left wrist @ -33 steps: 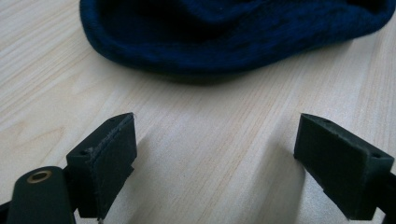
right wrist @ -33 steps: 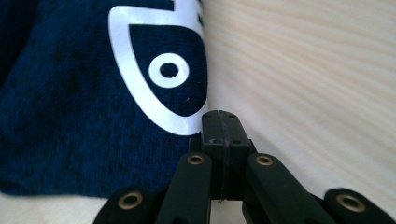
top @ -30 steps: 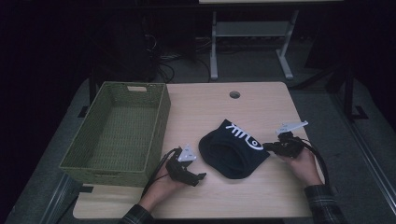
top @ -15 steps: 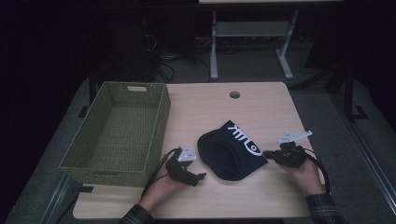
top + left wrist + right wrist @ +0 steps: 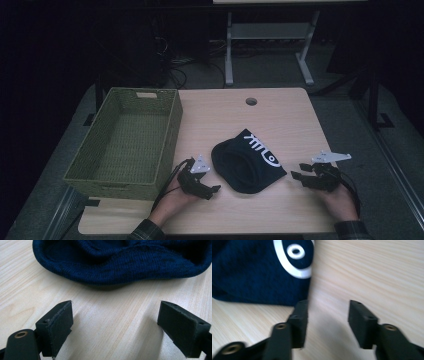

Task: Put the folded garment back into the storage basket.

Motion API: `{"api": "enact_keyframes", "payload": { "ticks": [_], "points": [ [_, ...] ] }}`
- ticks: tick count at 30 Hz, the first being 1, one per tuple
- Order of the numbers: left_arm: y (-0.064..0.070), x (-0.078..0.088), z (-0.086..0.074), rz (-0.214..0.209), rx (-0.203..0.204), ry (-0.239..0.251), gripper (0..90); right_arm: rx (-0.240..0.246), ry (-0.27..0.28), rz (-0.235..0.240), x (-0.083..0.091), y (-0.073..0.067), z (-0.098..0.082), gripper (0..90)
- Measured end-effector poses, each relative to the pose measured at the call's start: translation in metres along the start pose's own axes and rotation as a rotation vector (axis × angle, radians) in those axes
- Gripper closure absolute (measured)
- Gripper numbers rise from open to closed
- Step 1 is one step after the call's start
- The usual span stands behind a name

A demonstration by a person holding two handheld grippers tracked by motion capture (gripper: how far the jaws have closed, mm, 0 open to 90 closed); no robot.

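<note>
1. navy knit beanie (image 5: 248, 162) is seen flat on the surface (image 5: 290, 120), between both tongs.
2. left tongs (image 5: 214, 190) are held open, empty, nearer, facing its brim.
3. right tongs (image 5: 298, 172), just opened, are empty beside its printed corner.

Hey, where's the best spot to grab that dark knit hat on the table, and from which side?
Probably the thick rolled brim of the hat, taken from the left. That edge bulges up off the table and faces the left gripper, whose jaws stand open just short of it. The right gripper, also open, sits beside the flat printed corner, which offers less to pinch.
</note>
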State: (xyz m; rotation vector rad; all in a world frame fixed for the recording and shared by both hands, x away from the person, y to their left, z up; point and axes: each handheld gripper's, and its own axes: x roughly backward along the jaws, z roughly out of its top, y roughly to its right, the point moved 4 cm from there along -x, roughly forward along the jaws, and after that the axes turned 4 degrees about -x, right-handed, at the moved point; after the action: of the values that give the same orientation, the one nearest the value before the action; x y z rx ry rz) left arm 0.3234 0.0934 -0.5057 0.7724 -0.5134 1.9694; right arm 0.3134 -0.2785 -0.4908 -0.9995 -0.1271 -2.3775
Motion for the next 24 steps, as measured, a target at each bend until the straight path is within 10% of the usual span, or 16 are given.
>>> {"api": "enact_keyframes", "payload": {
  "ticks": [10, 24],
  "points": [
    [0.000, 0.000, 0.000, 0.001, -0.006, -0.002, 12.2, -0.025, 0.000, -0.067, 0.002, 0.003, -0.026, 14.1],
    [0.000, 0.003, 0.007, 0.012, 0.011, -0.073, 13.2, -0.024, -0.008, -0.086, -0.001, 0.004, -0.026, 8.7]
  ]
}}
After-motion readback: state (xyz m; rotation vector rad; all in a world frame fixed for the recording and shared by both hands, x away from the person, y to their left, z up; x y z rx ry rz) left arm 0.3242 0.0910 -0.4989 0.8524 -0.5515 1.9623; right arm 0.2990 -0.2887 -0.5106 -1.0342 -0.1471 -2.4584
